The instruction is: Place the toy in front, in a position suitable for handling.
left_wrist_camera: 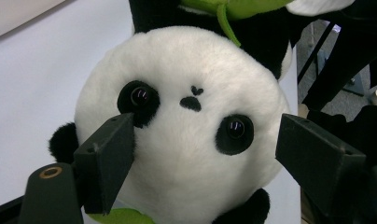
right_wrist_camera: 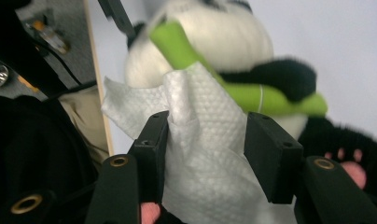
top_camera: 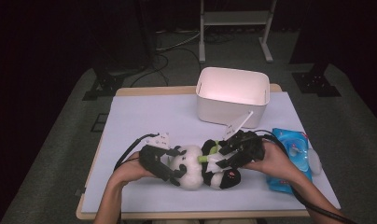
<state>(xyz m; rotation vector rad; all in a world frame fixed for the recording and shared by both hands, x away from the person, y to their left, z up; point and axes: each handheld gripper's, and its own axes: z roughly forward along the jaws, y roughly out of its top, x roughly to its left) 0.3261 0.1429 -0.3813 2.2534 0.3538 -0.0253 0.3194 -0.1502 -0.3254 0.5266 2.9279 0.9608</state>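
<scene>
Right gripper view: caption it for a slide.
Open right gripper jaws straddle a white wipe draped over a plush panda.

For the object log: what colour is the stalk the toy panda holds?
Bright green stalk on the toy panda; the right gripper view shows it best.

The panda toy (left_wrist_camera: 186,140) that I hold is soft plush, the fur short and fluffy, matt, and its eyes are glossy plastic beads. The green stalk (right_wrist_camera: 252,95) on it is smooth felt-like cloth. The white wipe (right_wrist_camera: 200,154) looks like thin paper or non-woven cloth with a small embossed pattern. My gripper fingers (left_wrist_camera: 107,158) are matt black plastic with brass-coloured metal inserts. The white bin (top_camera: 233,95) is smooth plastic, the wipes pack (top_camera: 289,156) is shiny blue foil, the table cover (top_camera: 144,116) is plain and matt.
</scene>
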